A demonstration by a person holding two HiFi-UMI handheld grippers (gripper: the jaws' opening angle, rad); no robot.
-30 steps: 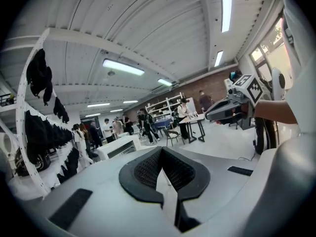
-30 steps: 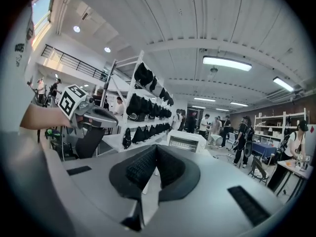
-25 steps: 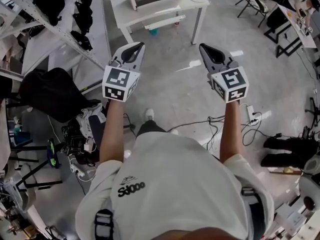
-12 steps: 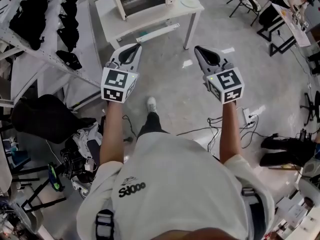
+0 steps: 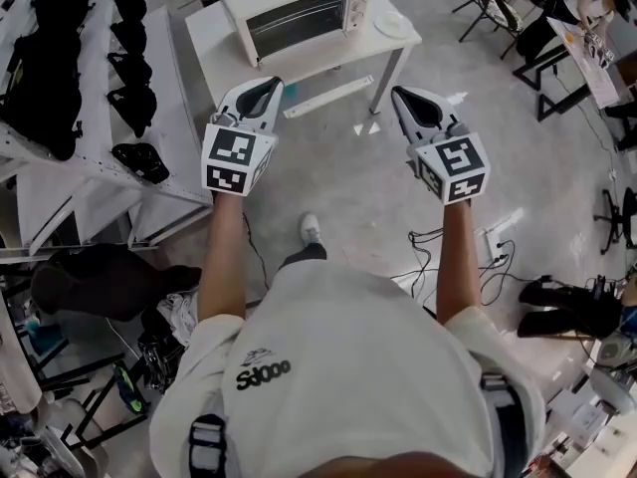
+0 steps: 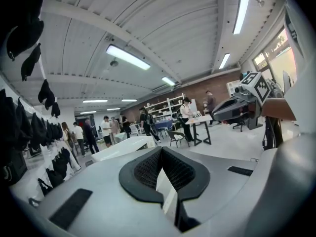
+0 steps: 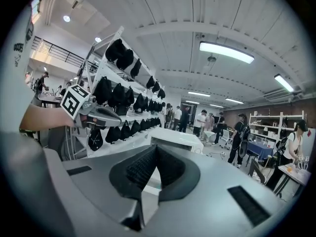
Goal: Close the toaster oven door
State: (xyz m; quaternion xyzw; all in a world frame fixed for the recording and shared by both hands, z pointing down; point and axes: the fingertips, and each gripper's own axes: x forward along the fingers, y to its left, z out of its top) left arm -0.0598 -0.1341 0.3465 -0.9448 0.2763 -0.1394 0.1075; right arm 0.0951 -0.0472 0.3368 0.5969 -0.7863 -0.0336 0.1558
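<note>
The white toaster oven [image 5: 297,8] stands on a white table [image 5: 209,38] at the top of the head view, its dark glass front toward me. Whether its door is ajar I cannot tell. In the right gripper view the toaster oven [image 7: 175,141] shows ahead, beyond the jaws. My left gripper [image 5: 269,86] and right gripper [image 5: 401,94] are held side by side over the floor, short of the table's near edge. Both are shut with nothing between the pads. The left gripper [image 6: 161,149] and right gripper [image 7: 157,147] point about level.
A small plate [image 5: 391,25] lies on the table right of the oven. A white rack of black caps [image 5: 60,58] runs along the left. Desks and chairs [image 5: 557,38] stand at the right. Cables and a power strip [image 5: 448,257] lie on the floor. Several people stand far off.
Both grippers and the person have moved forward toward the table. The oven, cut off at the top edge before, is now fully in view. The jaws stay shut.
</note>
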